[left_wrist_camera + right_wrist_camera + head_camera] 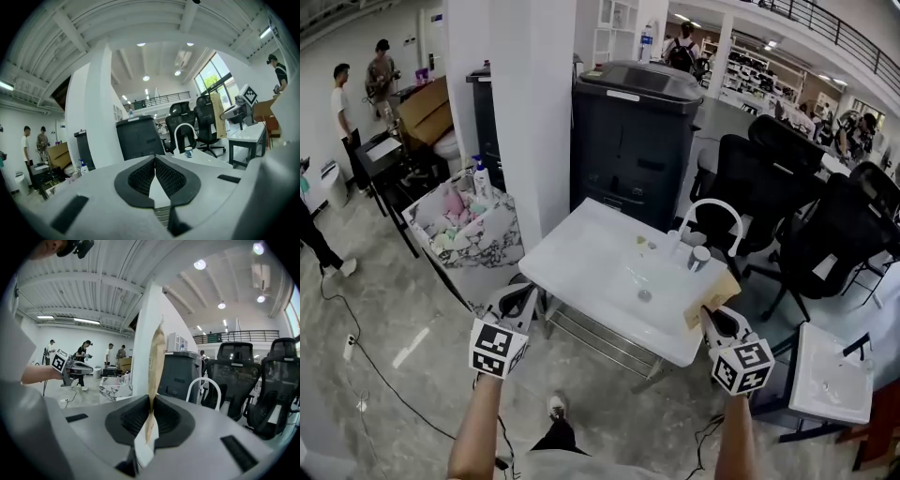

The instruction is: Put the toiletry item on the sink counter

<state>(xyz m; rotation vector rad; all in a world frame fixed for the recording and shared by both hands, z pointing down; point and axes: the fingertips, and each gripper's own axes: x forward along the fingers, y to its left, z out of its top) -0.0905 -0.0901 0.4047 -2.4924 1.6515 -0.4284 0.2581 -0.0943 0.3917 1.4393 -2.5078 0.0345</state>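
A white sink counter (581, 253) with an arched white faucet (710, 208) and a small cup (699, 258) stands just ahead of me. My right gripper (711, 319) hovers at the counter's near right corner, shut on a flat tan paper packet (713, 295) that stands upright between the jaws. In the right gripper view the packet (155, 362) rises from the closed pads of the right gripper (151, 404). At the counter's near left edge my left gripper (518, 298) is shut with nothing in it, and the left gripper (154, 161) has its pads meeting at their tips.
A black copier (637, 141) and a white pillar (530, 103) stand behind the counter. Black office chairs (769, 187) crowd the right. A marble-patterned bin (492, 246) of toiletries sits at left. A second white basin (830, 375) lies at the lower right. People stand far left.
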